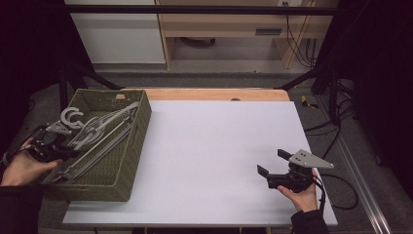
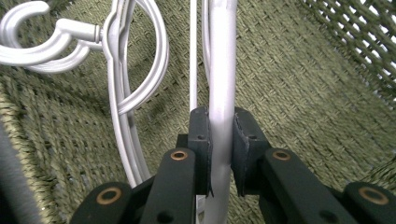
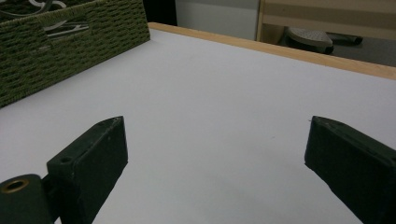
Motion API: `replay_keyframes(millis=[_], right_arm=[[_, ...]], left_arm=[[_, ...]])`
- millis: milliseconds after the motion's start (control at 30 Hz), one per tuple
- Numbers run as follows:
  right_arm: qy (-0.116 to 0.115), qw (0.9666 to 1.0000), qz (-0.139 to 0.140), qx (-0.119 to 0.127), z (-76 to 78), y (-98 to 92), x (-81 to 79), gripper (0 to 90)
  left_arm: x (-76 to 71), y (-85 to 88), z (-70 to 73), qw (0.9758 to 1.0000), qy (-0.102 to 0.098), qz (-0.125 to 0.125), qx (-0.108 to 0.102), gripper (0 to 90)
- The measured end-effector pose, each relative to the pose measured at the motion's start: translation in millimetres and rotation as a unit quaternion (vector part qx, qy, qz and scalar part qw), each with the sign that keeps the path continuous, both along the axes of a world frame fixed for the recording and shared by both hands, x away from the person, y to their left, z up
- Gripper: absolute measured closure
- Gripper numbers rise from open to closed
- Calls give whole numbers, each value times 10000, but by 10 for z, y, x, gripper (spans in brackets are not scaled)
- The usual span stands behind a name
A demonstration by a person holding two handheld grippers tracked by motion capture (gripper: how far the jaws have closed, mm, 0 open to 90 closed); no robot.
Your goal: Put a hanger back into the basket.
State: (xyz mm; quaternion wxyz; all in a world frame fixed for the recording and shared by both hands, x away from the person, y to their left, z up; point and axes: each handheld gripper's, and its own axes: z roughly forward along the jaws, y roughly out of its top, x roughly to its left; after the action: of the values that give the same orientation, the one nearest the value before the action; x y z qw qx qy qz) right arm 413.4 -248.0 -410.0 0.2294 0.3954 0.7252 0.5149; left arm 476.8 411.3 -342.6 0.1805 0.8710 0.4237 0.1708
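Now left hand-held gripper (image 2: 219, 154) clamping grey hanger (image 2: 220, 70), right hand-held gripper (image 3: 215, 158) level, agape

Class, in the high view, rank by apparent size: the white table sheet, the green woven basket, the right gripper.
1. White table sheet
2. Green woven basket
3. Right gripper
The gaps are plain; nearness changes nothing.

A white sheet (image 1: 209, 161) covers most of a wooden table (image 1: 214, 94), whose bare edge shows along the far side. Behind the table stands a white cabinet (image 1: 119, 36) beside a pale wooden shelf unit (image 1: 229, 24). Black cables (image 1: 299, 39) hang at the shelf's right end, and more cables (image 1: 336, 131) lie on the grey floor (image 1: 204, 78) to the table's right.
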Motion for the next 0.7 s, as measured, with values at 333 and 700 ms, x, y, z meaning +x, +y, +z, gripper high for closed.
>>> replay_keyframes(millis=[333,700], right_arm=[[12,10000,18,-10,-10,10,8,62],[24,9999,63,-84,-24,16,21,62]], left_arm=[[6,226,-47,9948,-562,727,-436,769],[104,344,-199,9811,-959,1628,-409,764]])
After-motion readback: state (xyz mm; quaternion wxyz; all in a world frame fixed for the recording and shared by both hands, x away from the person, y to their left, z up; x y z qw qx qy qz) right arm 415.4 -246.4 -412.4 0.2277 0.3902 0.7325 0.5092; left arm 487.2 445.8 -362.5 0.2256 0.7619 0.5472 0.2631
